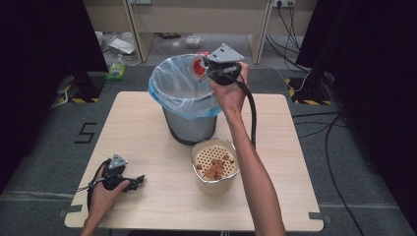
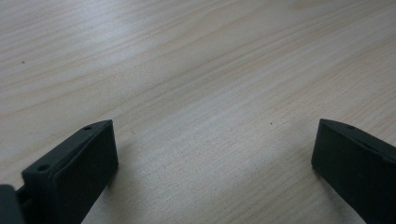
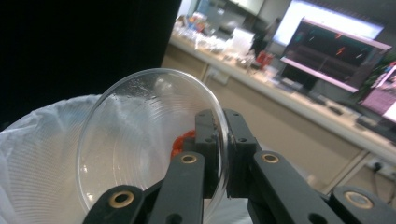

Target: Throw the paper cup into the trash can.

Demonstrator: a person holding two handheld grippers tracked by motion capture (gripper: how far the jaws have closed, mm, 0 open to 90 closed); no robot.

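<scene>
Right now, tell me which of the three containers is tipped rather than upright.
The clear plastic bowl, clamped at its rim by the right gripper and tilted over the lined bin. The bin and the perforated pot stand upright on the table.

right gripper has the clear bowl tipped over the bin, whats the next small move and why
Probably tip the clear bowl a little further. The right gripper pinches its rim over the lined bin, and red bits cling inside near the jaws, so more tilt should drop them in.
</scene>
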